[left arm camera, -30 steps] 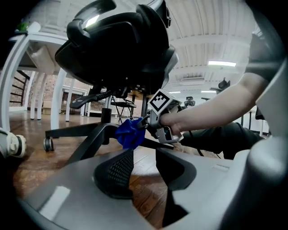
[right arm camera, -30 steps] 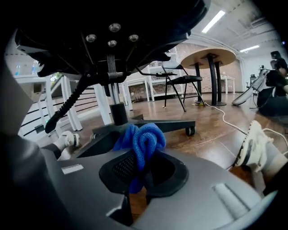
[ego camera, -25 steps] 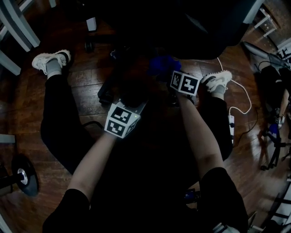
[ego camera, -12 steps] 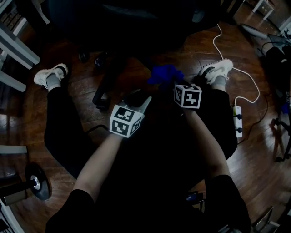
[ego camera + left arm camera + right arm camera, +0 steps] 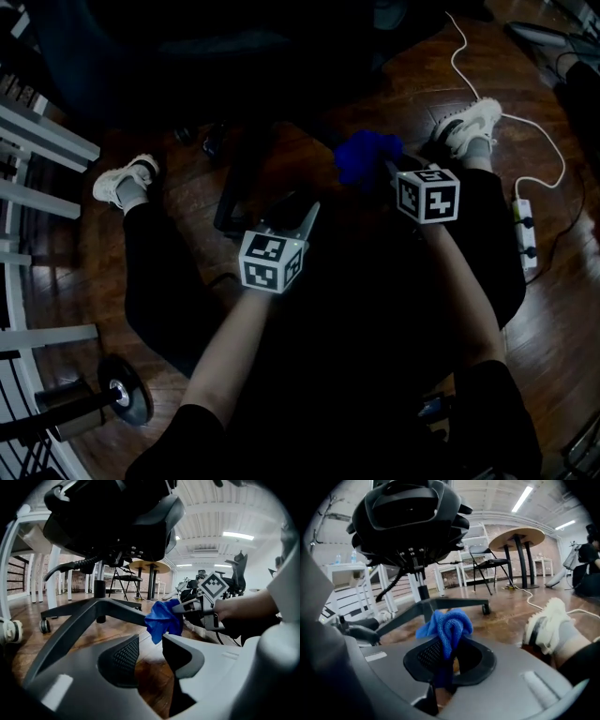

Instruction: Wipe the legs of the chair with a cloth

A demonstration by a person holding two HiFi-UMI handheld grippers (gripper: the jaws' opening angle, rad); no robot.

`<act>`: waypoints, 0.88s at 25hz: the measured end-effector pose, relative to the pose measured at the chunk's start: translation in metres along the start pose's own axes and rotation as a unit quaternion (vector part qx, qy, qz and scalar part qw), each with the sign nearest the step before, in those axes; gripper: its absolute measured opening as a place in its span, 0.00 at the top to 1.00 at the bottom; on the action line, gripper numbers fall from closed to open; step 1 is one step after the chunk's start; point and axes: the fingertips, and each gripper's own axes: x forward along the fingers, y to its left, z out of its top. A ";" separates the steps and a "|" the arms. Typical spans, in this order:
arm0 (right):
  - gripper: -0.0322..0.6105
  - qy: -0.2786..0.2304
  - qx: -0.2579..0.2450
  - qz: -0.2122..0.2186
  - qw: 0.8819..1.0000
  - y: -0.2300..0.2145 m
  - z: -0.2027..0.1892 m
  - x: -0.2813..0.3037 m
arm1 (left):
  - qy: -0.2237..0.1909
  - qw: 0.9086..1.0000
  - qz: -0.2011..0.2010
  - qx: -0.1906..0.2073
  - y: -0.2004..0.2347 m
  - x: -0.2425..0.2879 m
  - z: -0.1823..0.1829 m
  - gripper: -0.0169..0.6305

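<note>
The right gripper (image 5: pixel 450 660) is clenched on a bright blue microfibre cloth (image 5: pixel 446 629), which bunches out above its jaws. At twelve o'clock in the right gripper view, just beyond the bunch, lies a dark grey plastic chair leg (image 5: pixel 457 603) of the black office chair (image 5: pixel 412 517) — its long axis runs across the view, from the hub at eleven o'clock to a small black castor (image 5: pixel 486 608) at one o'clock. The wipe, I judge, wants a sideways stroke along that line, and the right hand is the nearer one. The left gripper (image 5: pixel 150 656) is released and empty, with only brown wooden floor (image 5: pixel 145 672) between its jaws; the cloth sits at one o'clock from it. Whether cloth touches leg cannot be told — the head view is too dark, and in the left gripper view the cloth covers the leg's end.
</note>
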 end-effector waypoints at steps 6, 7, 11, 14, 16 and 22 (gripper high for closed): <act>0.85 -0.093 0.092 0.133 0.983 0.017 0.065 0.015 | 0.003 0.999 -0.005 -0.039 -0.007 0.011 0.005 0.73; 0.85 -0.099 0.094 0.136 0.981 0.014 0.072 0.022 | 0.007 0.999 -0.004 -0.036 -0.006 0.012 0.005 0.73; 0.85 -0.084 0.015 0.159 0.984 0.007 0.092 0.043 | 0.015 1.000 0.006 -0.024 0.006 0.018 0.010 0.73; 0.85 -0.088 -0.043 0.174 0.980 0.002 0.101 0.059 | 0.026 0.999 0.012 -0.016 0.014 0.027 0.012 0.73; 0.85 -0.093 -0.049 0.176 0.979 -0.001 0.108 0.076 | 0.035 0.999 0.013 -0.012 0.014 0.031 0.015 0.73; 0.85 -0.025 -0.031 0.290 0.956 0.050 0.082 0.137 | 0.053 0.999 0.004 -0.010 -0.003 0.035 0.016 0.73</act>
